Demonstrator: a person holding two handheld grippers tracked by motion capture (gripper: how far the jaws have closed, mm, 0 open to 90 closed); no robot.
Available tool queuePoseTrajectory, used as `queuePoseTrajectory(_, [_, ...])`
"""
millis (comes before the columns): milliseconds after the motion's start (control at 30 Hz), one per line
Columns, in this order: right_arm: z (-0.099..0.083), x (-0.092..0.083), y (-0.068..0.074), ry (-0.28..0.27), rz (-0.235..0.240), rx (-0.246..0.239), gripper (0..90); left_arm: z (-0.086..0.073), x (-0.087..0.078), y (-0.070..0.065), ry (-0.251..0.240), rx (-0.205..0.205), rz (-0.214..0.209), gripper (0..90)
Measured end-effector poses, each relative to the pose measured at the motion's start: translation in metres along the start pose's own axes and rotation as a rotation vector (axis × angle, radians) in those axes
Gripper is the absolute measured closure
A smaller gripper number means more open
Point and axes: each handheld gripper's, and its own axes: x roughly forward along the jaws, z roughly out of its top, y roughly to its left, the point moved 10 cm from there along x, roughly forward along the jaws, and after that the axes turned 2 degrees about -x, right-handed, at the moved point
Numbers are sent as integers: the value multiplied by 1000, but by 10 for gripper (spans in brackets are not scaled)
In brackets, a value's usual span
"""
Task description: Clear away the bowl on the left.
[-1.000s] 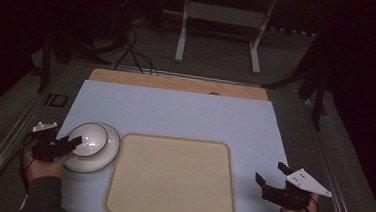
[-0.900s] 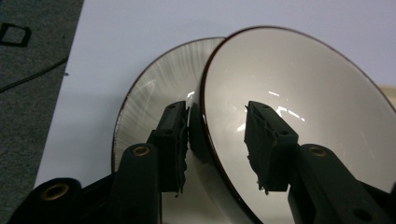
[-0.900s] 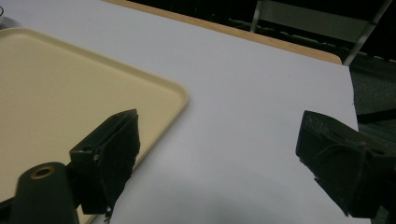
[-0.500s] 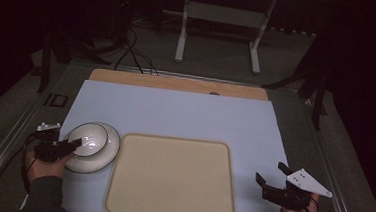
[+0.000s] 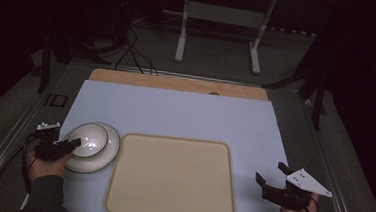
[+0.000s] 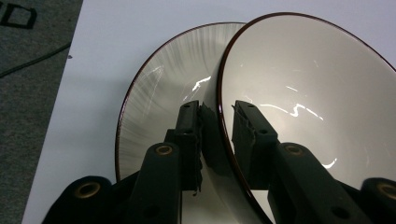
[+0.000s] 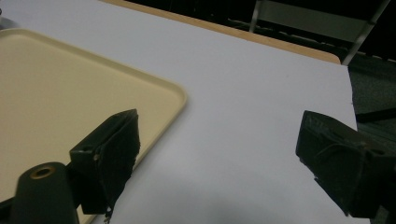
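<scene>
White bowl (image 6: 308, 93) with dark rim; beige tray (image 5: 172, 177); pale-blue mat (image 5: 175, 115).

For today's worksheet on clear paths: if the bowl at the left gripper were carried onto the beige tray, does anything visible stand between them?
Nothing visible does. The bowl sits on a plate just left of the tray, whose surface is bare. The left gripper straddles the bowl's rim.

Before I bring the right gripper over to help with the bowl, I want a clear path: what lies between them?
In the high view, the beige tray lies between the right gripper and the bowl; the tray is empty.
</scene>
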Motion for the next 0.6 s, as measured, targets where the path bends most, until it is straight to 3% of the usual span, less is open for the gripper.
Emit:
queuePoseTrajectory(467, [1, -2, -2, -10, -8, 10, 134, 0, 1, 1, 31, -111, 37, 809])
queuePoseTrajectory(600, [1, -3, -3, -12, -10, 15, 134, 1, 2, 0, 31, -122, 43, 812])
